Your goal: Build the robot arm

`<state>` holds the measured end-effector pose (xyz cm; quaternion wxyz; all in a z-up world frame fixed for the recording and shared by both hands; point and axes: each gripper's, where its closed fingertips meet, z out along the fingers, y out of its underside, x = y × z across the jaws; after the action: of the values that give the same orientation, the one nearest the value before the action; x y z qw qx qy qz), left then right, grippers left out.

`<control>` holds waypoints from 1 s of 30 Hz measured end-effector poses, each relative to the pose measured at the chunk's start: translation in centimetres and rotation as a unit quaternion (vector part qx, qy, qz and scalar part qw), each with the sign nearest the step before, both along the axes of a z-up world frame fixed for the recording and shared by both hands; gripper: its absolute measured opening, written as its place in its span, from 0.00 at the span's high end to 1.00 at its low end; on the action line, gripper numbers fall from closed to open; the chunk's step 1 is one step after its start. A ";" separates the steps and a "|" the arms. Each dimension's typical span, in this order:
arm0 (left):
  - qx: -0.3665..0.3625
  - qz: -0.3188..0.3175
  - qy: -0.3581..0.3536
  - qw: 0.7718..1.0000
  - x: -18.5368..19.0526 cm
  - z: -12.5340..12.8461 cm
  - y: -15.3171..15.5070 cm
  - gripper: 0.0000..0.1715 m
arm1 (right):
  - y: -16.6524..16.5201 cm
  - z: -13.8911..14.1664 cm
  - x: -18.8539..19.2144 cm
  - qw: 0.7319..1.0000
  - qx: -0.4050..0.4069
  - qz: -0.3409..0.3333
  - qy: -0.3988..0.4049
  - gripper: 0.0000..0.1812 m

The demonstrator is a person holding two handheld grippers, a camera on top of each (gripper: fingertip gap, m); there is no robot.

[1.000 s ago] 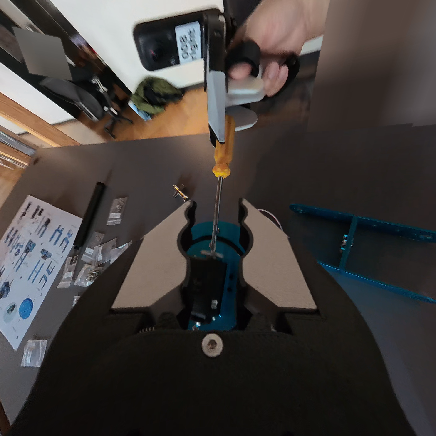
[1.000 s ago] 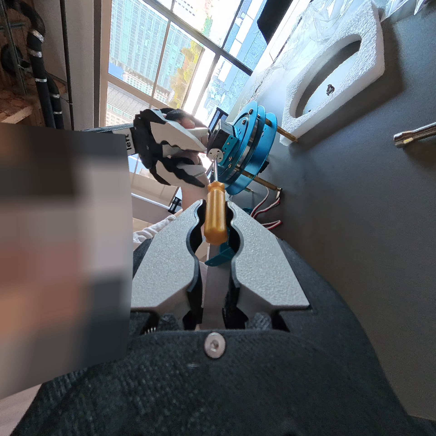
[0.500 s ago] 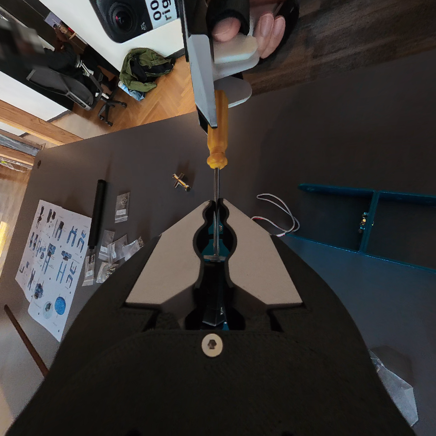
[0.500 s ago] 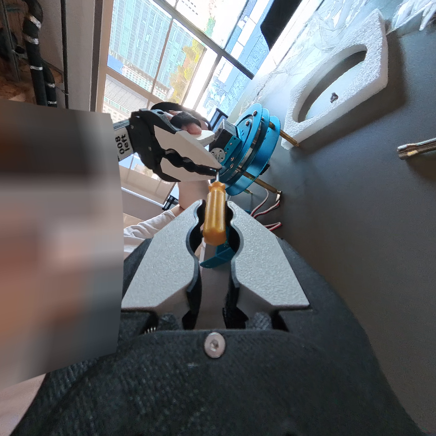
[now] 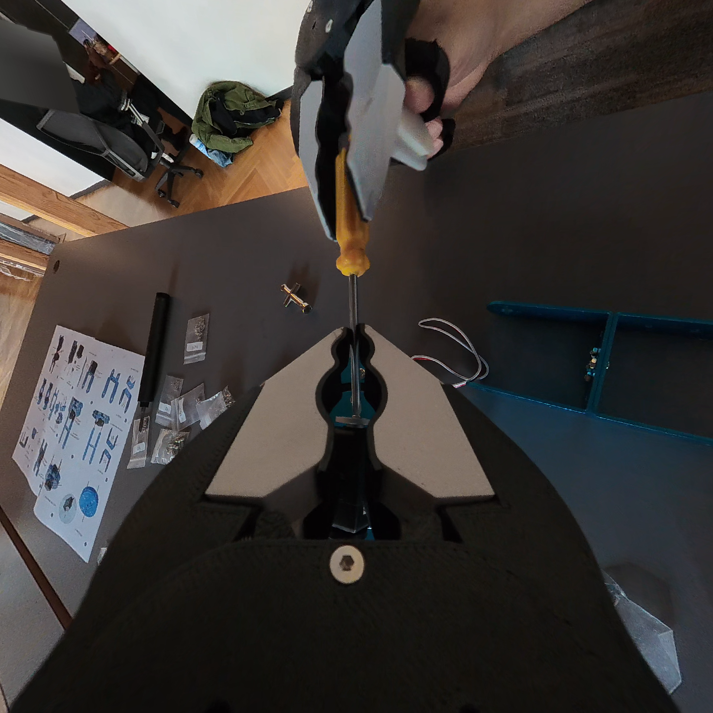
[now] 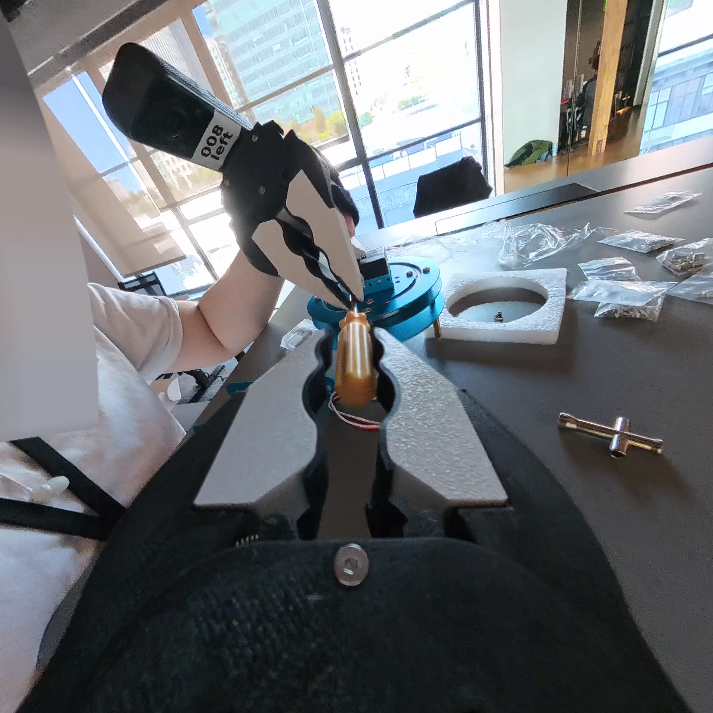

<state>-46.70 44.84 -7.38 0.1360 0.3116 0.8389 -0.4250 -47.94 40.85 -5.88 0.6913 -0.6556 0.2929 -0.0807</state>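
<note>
My right gripper [image 6: 353, 335] is shut on the yellow handle of a screwdriver [image 6: 353, 370]. Its steel shaft points at a black servo on a blue round base [image 6: 409, 293] that stands on the dark table. My left gripper [image 5: 354, 328] is closed around the shaft, with its tips just past the handle, above the servo [image 5: 349, 463]. In the left wrist view the screwdriver [image 5: 351, 247] comes down from the right gripper [image 5: 349, 227], and its tip rests on the servo's top. In the right wrist view the left gripper [image 6: 357, 301] comes in from the upper left.
A white foam square with a round hole [image 6: 501, 335] lies beside the base. A metal cross wrench [image 6: 613, 436] lies to the right, with bags of screws [image 6: 632, 285] beyond. A blue frame [image 5: 602, 362], loose wires [image 5: 455, 347], a black rod [image 5: 154, 347] and a printed sheet [image 5: 73, 424] lie around. My right fingertips sit around 5 centimetres from my left ones.
My left jaws have narrowed from wide around the servo to almost closed on the shaft. My right gripper has rolled about the screwdriver's axis with the handle in it.
</note>
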 end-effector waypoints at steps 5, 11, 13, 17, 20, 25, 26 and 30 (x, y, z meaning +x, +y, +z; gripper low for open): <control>-0.002 0.006 0.002 1.000 0.1 0.0 0.0 0.99 | 0.1 0.1 0.2 1.000 0.009 0.009 0.019 0.92; -0.010 0.005 0.011 1.000 0.1 0.2 0.0 0.99 | 0.4 -0.2 0.4 0.999 0.021 0.004 0.035 0.90; -0.010 0.004 0.009 1.000 0.1 0.2 0.0 0.99 | 0.5 -0.2 0.3 0.998 0.031 0.009 0.045 0.90; -0.008 0.004 0.004 1.000 0.1 0.1 0.0 0.99 | 0.6 -0.4 0.2 0.998 0.036 0.008 0.058 0.90; -0.027 0.023 0.017 0.999 0.7 1.0 0.4 0.92 | 0.6 -0.4 0.2 0.998 0.032 0.003 0.059 0.90; -0.066 0.067 0.116 0.989 3.5 3.9 4.9 0.66 | 0.7 -0.6 0.0 0.997 0.034 0.001 0.063 0.90; -0.072 0.071 0.121 0.987 4.3 3.8 5.7 0.69 | 0.7 -0.6 0.0 0.997 0.035 0.001 0.063 0.90; -0.057 0.055 0.172 0.982 4.5 1.9 6.1 0.71 | 0.7 -0.6 0.0 0.997 0.046 0.000 0.070 0.90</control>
<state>-42.24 50.98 -5.51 0.0306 0.1792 0.8403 -0.5107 -47.90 41.50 -6.50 0.6982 -0.6276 0.3438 -0.0212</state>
